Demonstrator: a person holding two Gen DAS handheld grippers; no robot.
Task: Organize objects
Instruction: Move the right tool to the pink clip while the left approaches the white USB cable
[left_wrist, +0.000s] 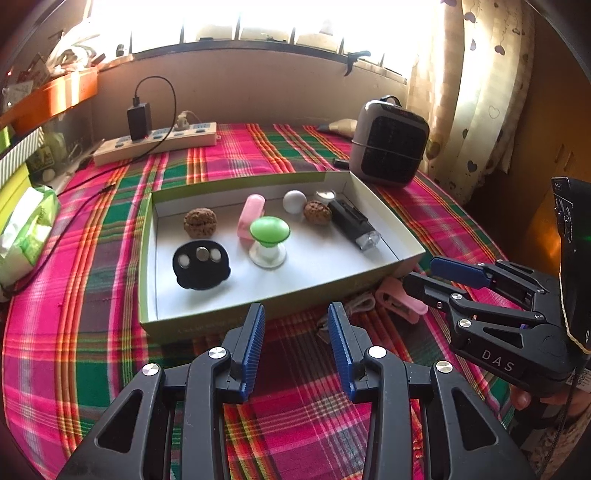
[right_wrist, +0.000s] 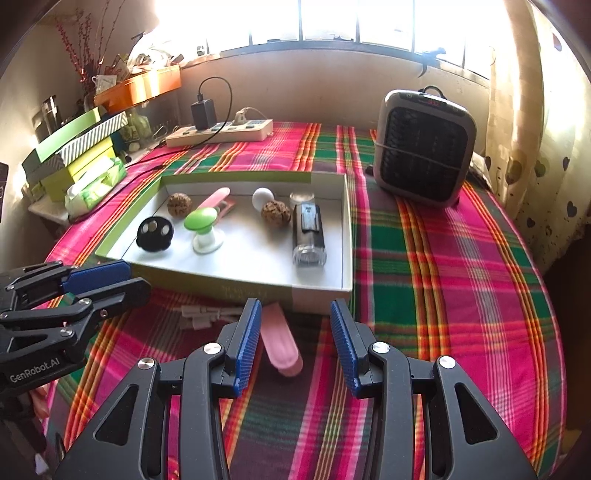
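Note:
A shallow white box with a green rim (left_wrist: 236, 181) (right_wrist: 236, 177) lies on the plaid cloth. It holds two walnuts (left_wrist: 199, 221), a pink clip (left_wrist: 251, 214), a green-topped knob (left_wrist: 269, 236), a black disc with coin cells (left_wrist: 201, 264), a white ball (left_wrist: 294, 201) and a black torch (left_wrist: 352, 225). A second pink clip (right_wrist: 280, 343) (left_wrist: 400, 301) lies on the cloth before the box's near wall. My right gripper (right_wrist: 296, 303) (left_wrist: 419, 272) hovers open over it, pads not touching. My left gripper (left_wrist: 296, 308) (right_wrist: 135, 277) is open and empty at the box's near wall. A small white bundle (right_wrist: 207, 315) lies between them.
A grey fan heater (right_wrist: 424, 147) stands at the back right of the cloth. A power strip (left_wrist: 155, 142) with a charger and cable runs along the back wall. A tissue pack (left_wrist: 26, 229) and stacked boxes (right_wrist: 74, 147) crowd the left edge. A curtain hangs at right.

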